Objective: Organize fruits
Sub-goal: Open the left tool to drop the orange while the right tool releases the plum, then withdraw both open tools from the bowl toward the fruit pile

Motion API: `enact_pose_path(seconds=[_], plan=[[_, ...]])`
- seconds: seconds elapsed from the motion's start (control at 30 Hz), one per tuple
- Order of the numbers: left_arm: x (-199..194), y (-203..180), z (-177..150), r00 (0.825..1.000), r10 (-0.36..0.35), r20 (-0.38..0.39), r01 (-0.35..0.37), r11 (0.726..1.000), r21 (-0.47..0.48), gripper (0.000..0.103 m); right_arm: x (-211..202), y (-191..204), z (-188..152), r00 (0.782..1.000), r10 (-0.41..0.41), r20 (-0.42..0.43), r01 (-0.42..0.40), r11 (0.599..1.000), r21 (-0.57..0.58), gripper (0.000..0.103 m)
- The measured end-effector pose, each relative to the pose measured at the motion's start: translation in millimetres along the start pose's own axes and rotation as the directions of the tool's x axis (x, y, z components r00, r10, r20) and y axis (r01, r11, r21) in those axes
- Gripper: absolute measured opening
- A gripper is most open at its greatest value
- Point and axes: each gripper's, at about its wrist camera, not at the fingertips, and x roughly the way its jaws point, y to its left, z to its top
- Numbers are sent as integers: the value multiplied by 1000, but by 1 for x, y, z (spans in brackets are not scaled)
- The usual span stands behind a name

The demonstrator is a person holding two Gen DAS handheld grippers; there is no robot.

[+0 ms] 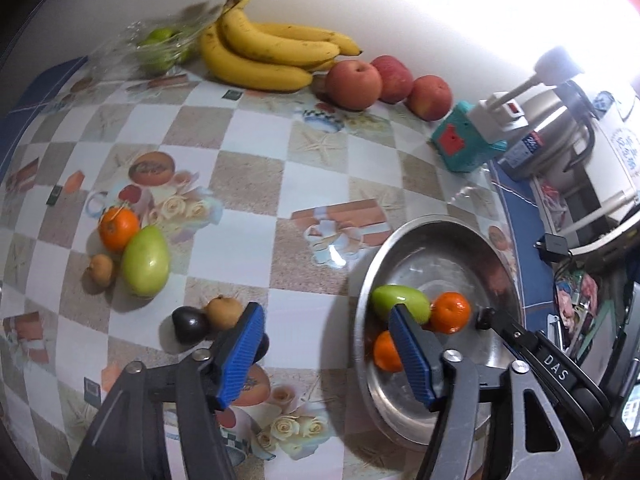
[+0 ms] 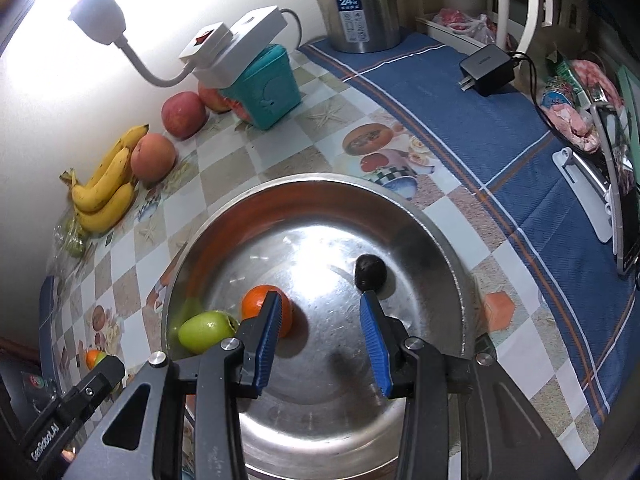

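A plain white wall (image 1: pixel 440 12) backs a table covered with a checked, picture-printed cloth (image 1: pixel 248 176) and a blue striped cloth (image 2: pixel 500 152), lit by a glaring gooseneck lamp (image 2: pixel 96 16).

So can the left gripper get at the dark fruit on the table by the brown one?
Probably yes: the left gripper is open, and the dark fruit sits just ahead of its left finger with nothing on top.

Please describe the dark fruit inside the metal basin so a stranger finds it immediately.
Find the large steel basin on the checkered tablecloth. Inside it lie a green fruit, an orange and the dark fruit. It is the smallest, nearly black, lying alone.
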Motion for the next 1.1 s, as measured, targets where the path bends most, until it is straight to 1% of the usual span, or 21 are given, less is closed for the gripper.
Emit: enact_pose_path(seconds=[0.07, 0.1, 0.13, 0.17, 0.2, 0.27, 0.33, 0.37, 0.4, 0.47, 0.57, 0.6, 0.67, 0.87, 1.1], plan=[[1, 1, 0, 1000, 10, -6, -10, 1000, -4, 80, 1, 1, 0, 1000, -3, -4, 3, 1000, -5, 41], [1, 0, 0, 1000, 17, -8, -17, 1000, -5, 82, 1, 2, 0, 1000, -5, -5, 5, 1000, -9, 44], [1, 1, 0, 1000, 27, -10, -27, 1000, -7, 89, 2, 3, 0, 1000, -9, -5, 9, 1000, -13, 49], [2, 1, 0, 999, 37, -14, -37, 999, -9, 95, 2, 4, 0, 1000, -13, -4, 12, 1000, -16, 61], [3, 3, 0, 999, 42, -17, -42, 999, -15, 97, 2, 5, -1, 1000, -15, -2, 15, 1000, -24, 69], [4, 5, 0, 998, 51, -23, -52, 998, -27, 99, 3, 8, -1, 1000, -15, -2, 15, 999, -38, 69], [5, 8, 0, 998, 64, -28, -65, 997, -37, 101, 3, 11, -1, 1000, -18, -2, 18, 998, -54, 72], [5, 10, 0, 997, 76, -30, -78, 996, -43, 103, 4, 13, -1, 1000, -20, -3, 20, 998, -61, 77], [6, 12, 0, 995, 93, -35, -94, 994, -49, 103, 4, 14, -2, 1000, -20, -4, 19, 998, -65, 80], [8, 15, 0, 993, 109, -46, -111, 992, -58, 103, 4, 16, -3, 1000, -14, -6, 14, 997, -76, 80], [7, 18, 0, 992, 114, -45, -117, 991, -67, 103, 5, 19, -3, 1000, -21, -6, 21, 996, -90, 81], [7, 18, 0, 992, 116, -41, -119, 991, -67, 103, 6, 19, -3, 1000, -25, -6, 24, 995, -95, 85], [6, 18, 0, 992, 119, -36, -121, 990, -66, 103, 6, 20, -3, 1000, -28, -3, 28, 995, -98, 90], [9, 20, 0, 990, 131, -44, -134, 988, -73, 103, 5, 21, -4, 999, -38, 6, 39, 993, -114, 90], [8, 21, 1, 990, 139, -36, -141, 987, -76, 103, 6, 23, -5, 999, -38, 7, 39, 991, -127, 90]])
